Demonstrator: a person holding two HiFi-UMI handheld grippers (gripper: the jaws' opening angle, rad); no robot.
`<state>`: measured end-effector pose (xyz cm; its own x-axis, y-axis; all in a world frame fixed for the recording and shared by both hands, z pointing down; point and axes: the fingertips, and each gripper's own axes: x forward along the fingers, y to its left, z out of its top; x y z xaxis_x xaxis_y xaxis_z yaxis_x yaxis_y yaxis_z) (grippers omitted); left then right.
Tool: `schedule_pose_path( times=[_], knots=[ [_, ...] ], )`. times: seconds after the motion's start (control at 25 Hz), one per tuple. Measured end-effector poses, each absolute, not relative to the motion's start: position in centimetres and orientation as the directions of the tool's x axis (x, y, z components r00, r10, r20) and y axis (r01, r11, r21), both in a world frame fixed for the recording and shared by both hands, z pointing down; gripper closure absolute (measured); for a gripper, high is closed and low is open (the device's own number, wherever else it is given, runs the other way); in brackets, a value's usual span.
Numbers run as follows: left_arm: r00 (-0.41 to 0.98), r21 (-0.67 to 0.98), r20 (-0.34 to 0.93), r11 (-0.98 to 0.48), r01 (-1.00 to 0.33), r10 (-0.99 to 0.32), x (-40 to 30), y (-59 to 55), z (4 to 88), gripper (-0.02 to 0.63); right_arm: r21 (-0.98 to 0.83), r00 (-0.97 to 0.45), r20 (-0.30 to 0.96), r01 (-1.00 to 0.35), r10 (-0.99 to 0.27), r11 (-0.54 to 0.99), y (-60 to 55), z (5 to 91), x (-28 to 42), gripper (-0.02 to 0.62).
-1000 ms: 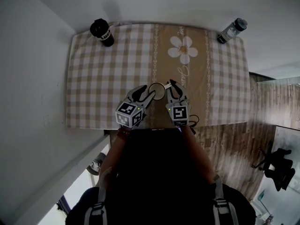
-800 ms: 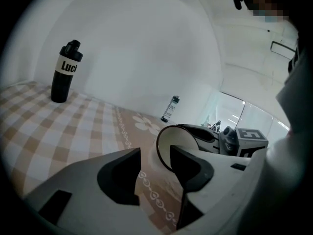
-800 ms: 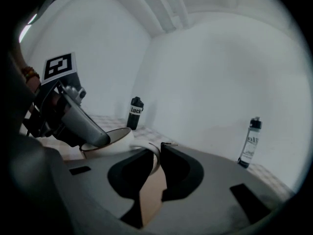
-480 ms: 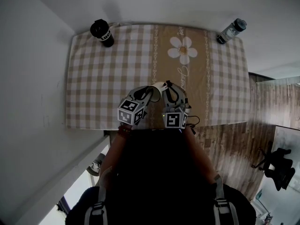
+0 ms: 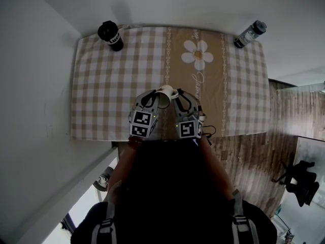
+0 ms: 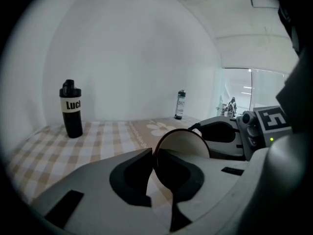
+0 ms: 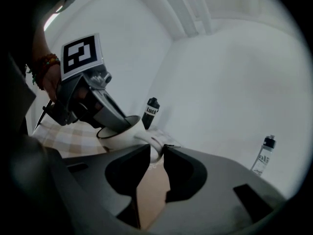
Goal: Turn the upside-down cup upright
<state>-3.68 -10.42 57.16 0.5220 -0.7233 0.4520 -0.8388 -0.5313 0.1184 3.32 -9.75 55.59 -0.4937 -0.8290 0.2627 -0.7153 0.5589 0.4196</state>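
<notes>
Cup (image 5: 165,92) far from black bottle (image 5: 110,35) and clear bottle (image 5: 251,33) at corners of table (image 5: 101,85)

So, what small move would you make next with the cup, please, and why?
Probably draw the right gripper back off the handle: its jaws have just been opening around it, while those of the left gripper have just been closing onto the wall of the cup, one inside its mouth. The cup is tipped sideways, so the left can finish the turn.
</notes>
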Motion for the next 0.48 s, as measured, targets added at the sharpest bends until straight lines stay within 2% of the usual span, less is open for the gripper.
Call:
schedule_pose_path(
  times=[0.08,0.16,0.24,0.36,0.48],
  knots=[
    [0.492,0.104,0.432,-0.500,-0.860,-0.756,-4.6,-10.8,56.6,0.569,0.392,-0.522,0.316,-0.689,-0.793,0.610,-9.5,56.3,3.2,0.472],
    [0.457,0.079,0.404,-0.467,-0.881,-0.792,-5.6,-11.4,55.8,0.569,0.319,-0.560,0.369,-0.674,-0.742,0.667,-8.8,57.3,3.1,0.472],
    [0.415,0.024,0.391,-0.442,-0.897,-0.822,-6.5,-11.8,55.2,0.569,0.136,-0.612,0.383,-0.704,-0.692,0.698,-8.2,57.4,2.8,0.424],
    [0.366,-0.046,0.366,-0.410,-0.911,-0.855,-7.2,-11.9,54.5,0.569,-0.253,-0.718,0.333,-0.693,-0.611,0.675,-7.6,56.3,1.5,0.342],
    [0.341,-0.060,0.339,-0.382,-0.922,-0.877,-7.3,-11.9,54.1,0.569,-0.403,-0.752,0.297,-0.658,-0.589,0.637,-7.7,55.5,-0.1,0.334]
  ],
)
